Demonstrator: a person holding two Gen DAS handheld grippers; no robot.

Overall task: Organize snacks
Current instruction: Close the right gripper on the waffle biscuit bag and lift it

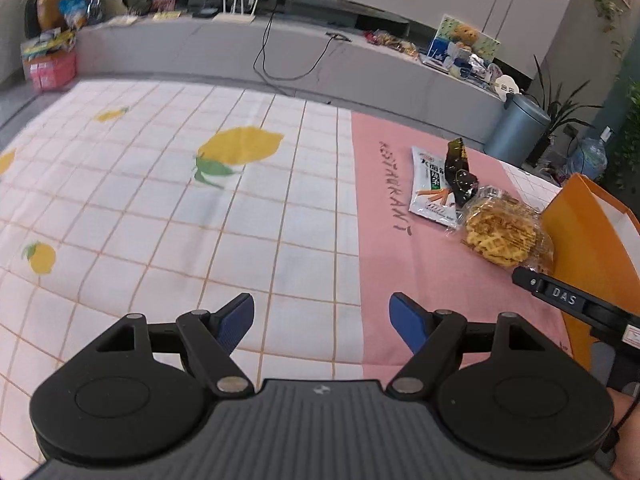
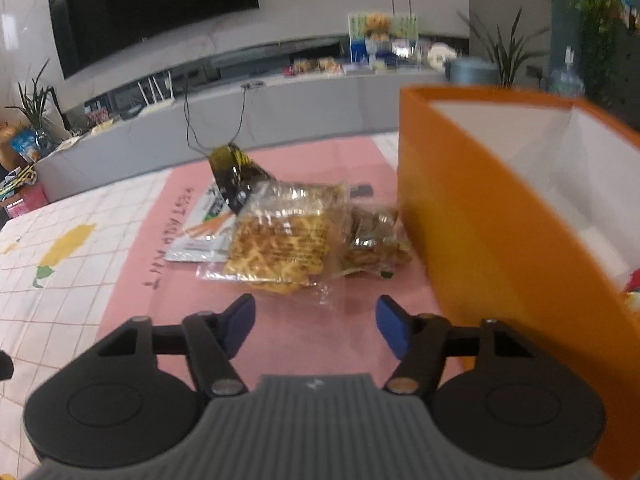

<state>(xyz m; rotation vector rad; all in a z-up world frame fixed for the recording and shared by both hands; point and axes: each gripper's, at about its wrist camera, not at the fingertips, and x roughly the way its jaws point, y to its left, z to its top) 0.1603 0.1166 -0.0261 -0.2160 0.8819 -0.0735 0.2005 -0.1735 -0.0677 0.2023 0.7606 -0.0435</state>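
A clear pack of yellow waffle snacks [image 2: 280, 252] lies on the pink cloth [image 2: 192, 280], just ahead of my right gripper [image 2: 316, 322], which is open with nothing between its blue fingers. Behind the pack lie a white carrot-print pouch [image 2: 200, 236], a dark wrapper [image 2: 236, 176] and a small brownish pack [image 2: 376, 236]. An orange box [image 2: 500, 216] with a white inside stands to the right. My left gripper [image 1: 322, 322] is open and empty over the checked cloth, well left of the waffle pack [image 1: 504, 236], the white pouch [image 1: 430, 184] and the orange box [image 1: 588, 236].
The lemon-print checked tablecloth [image 1: 160, 208] spreads to the left. A long grey TV bench [image 1: 360, 64] with cables, toys and snack bags runs behind the table. A grey bin [image 1: 516, 128] and potted plants stand at the far right. A person's wrist [image 1: 624, 440] shows at the lower right.
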